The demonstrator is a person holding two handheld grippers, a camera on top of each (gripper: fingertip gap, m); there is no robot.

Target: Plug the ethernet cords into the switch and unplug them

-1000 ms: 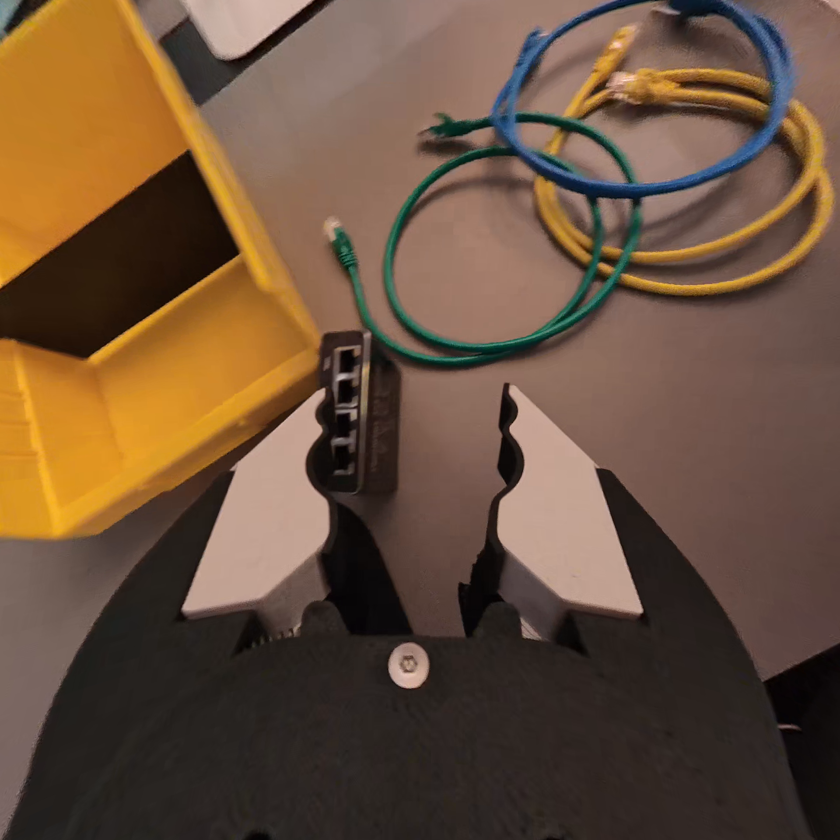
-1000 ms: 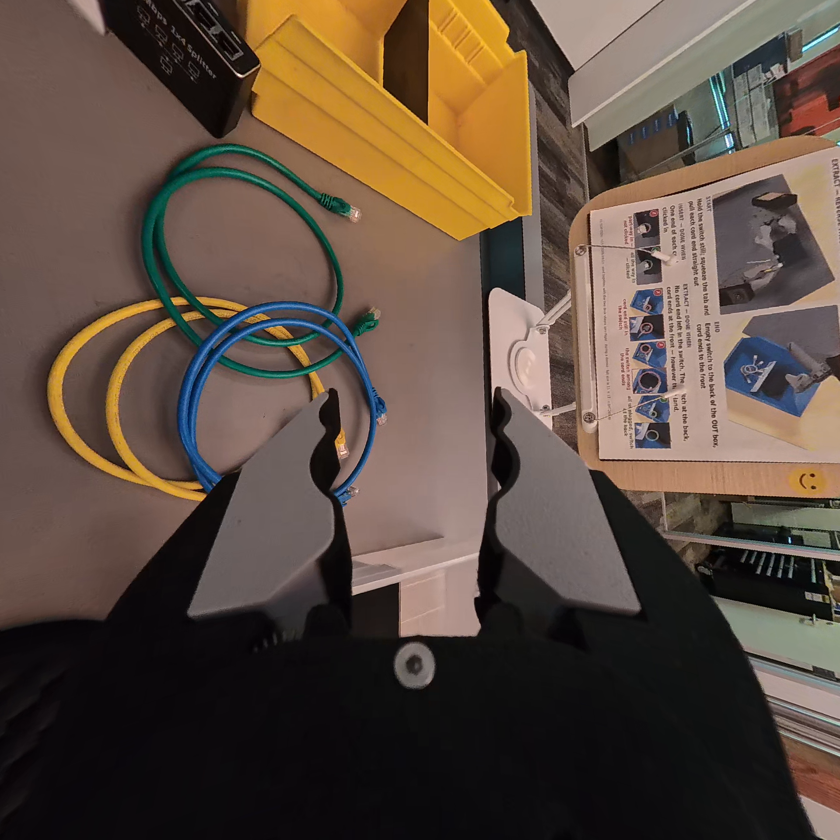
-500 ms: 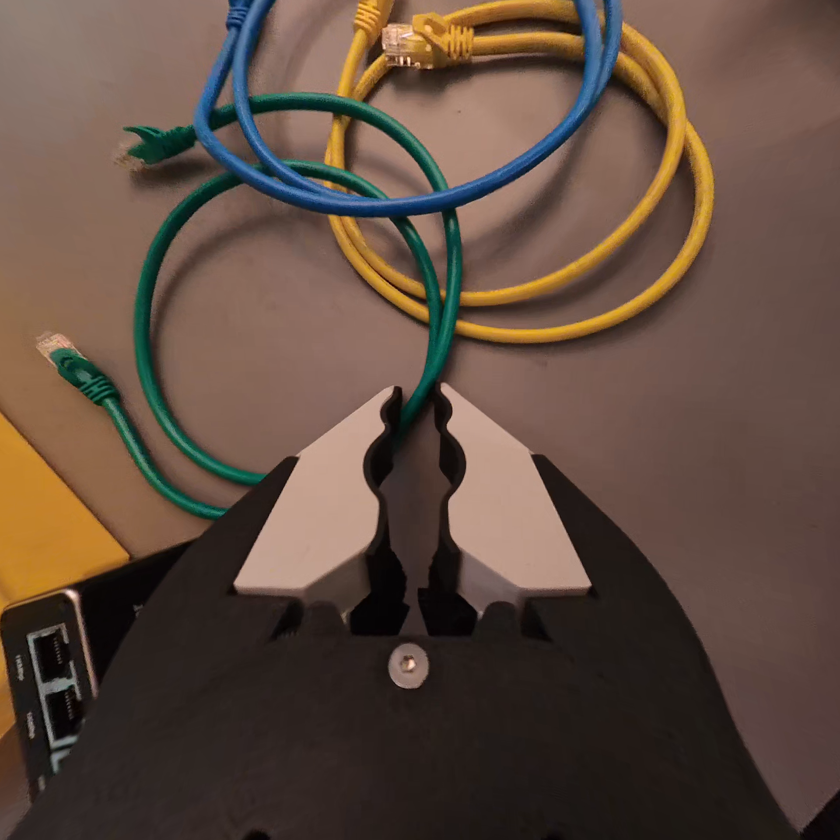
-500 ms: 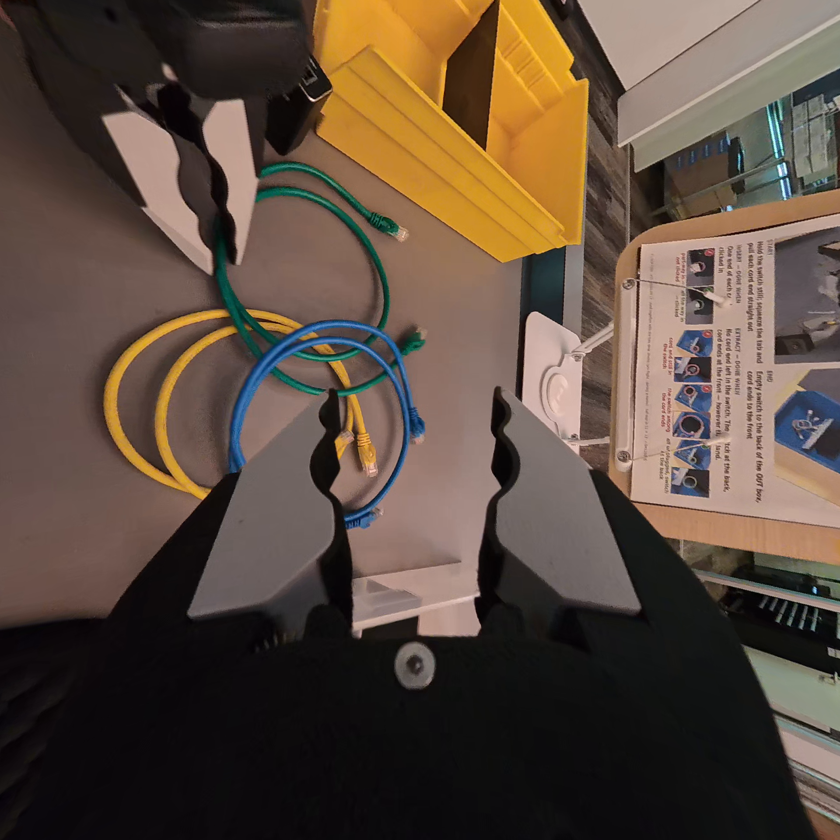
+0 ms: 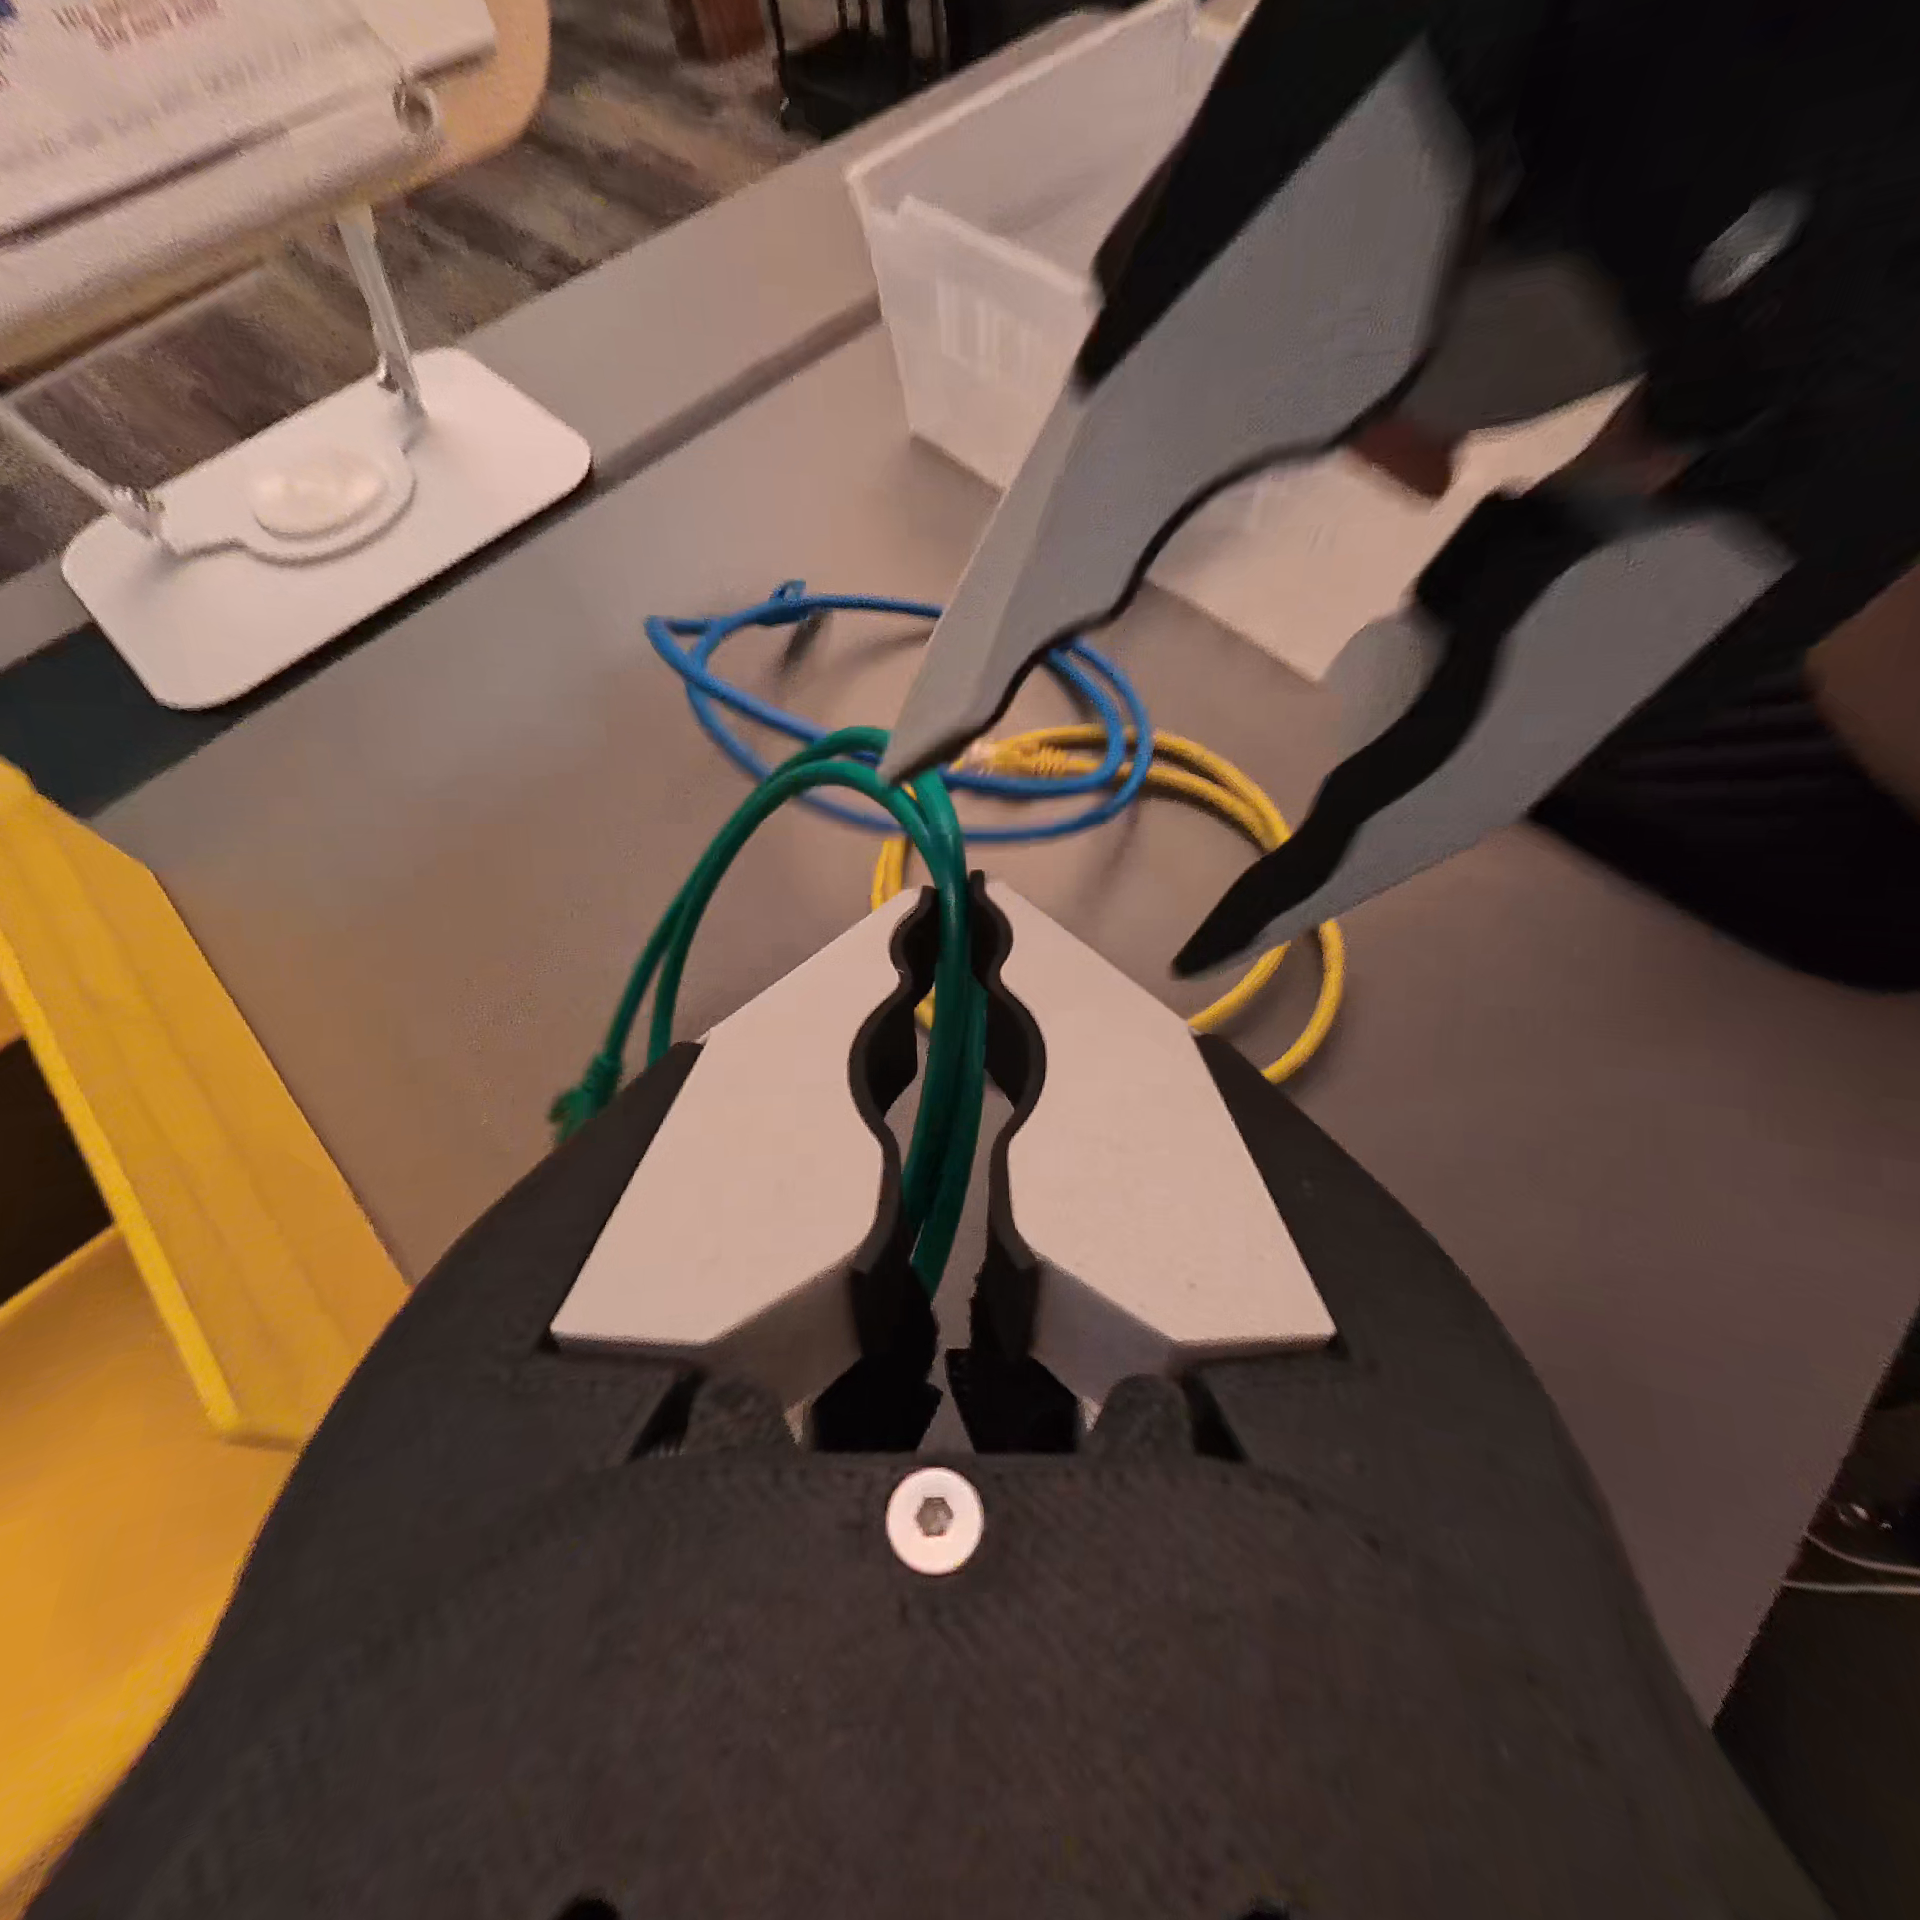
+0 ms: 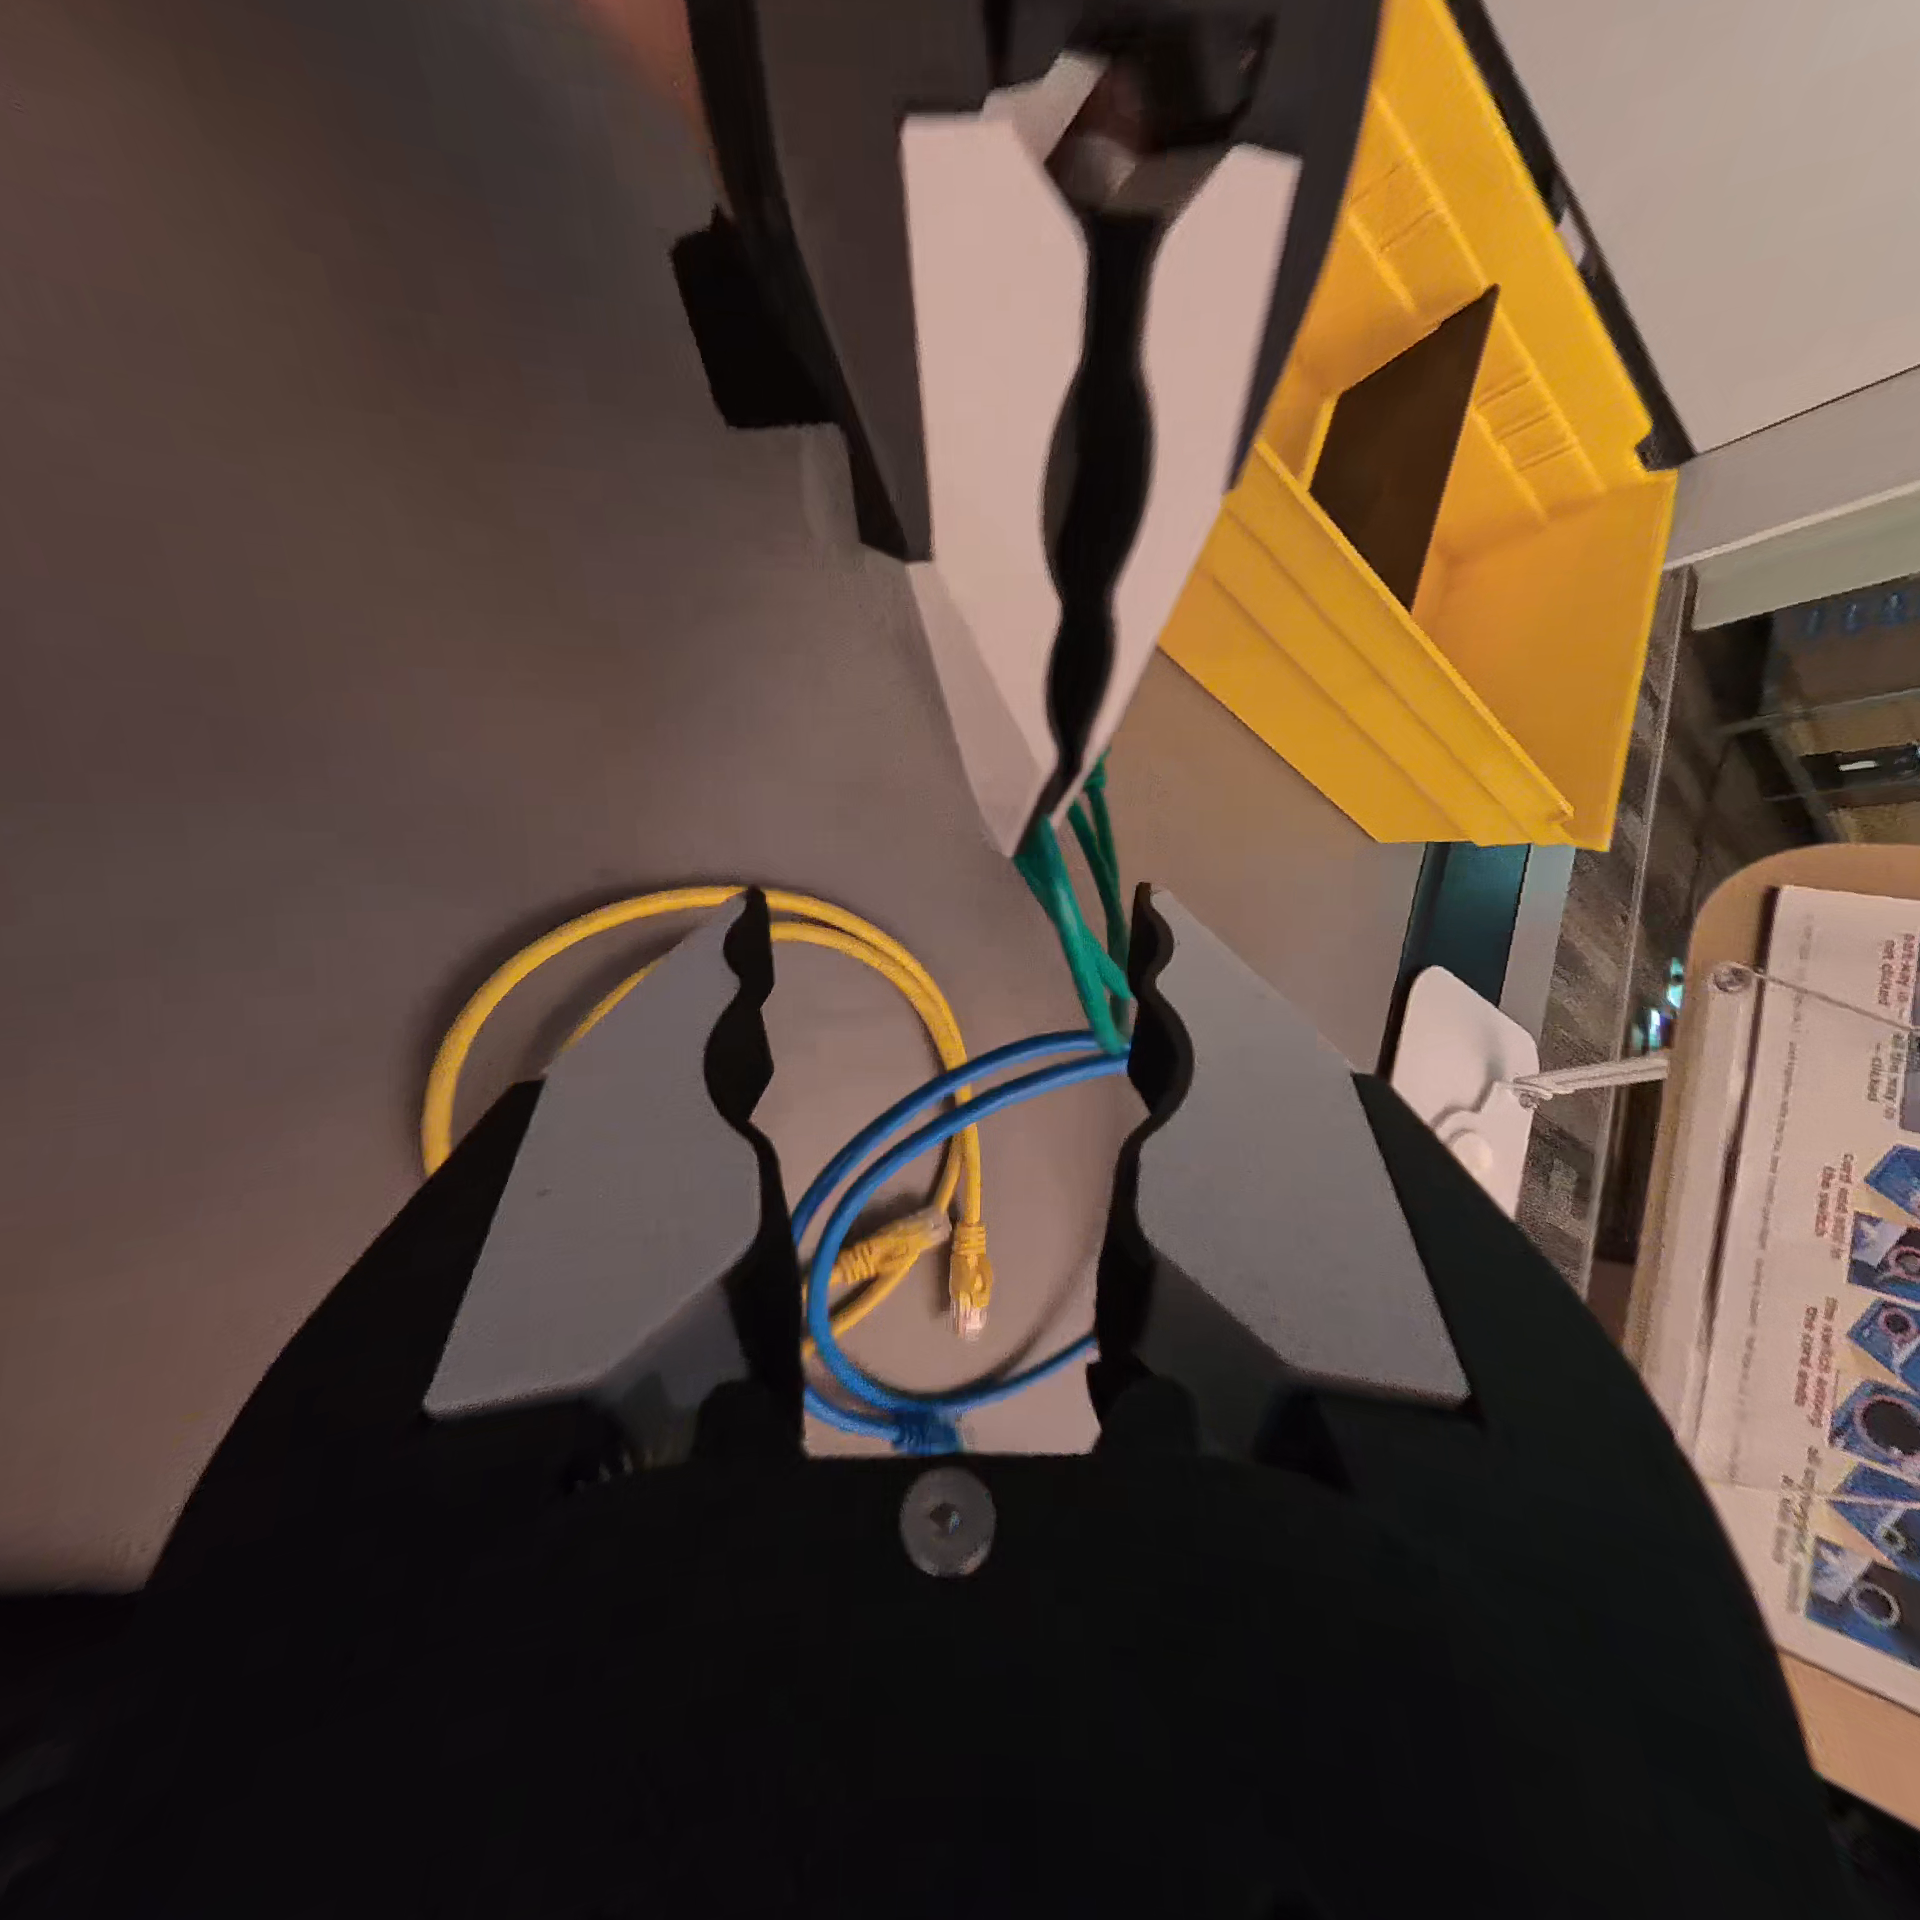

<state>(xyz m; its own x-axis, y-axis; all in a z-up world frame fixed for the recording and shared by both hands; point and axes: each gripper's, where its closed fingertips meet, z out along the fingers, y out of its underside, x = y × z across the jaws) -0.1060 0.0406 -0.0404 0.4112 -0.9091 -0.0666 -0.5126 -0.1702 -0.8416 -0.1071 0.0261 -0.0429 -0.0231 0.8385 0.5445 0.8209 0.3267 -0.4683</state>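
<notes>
Green cord point(image 5: 940, 1049) pinched, left gripper point(image 5: 948, 902) | grey table point(image 5: 1558, 1195) | yellow bin point(image 6: 1455, 665)

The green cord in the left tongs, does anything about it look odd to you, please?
Yes: the left tongs pinch two strands of the green cord mid-loop, not at a plug. One green plug dangles free near the yellow bin. The open right tongs hold nothing.

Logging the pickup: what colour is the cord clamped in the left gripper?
Green: the thin green ethernet cord sits in the left gripper, clearest in the left wrist view.
</notes>
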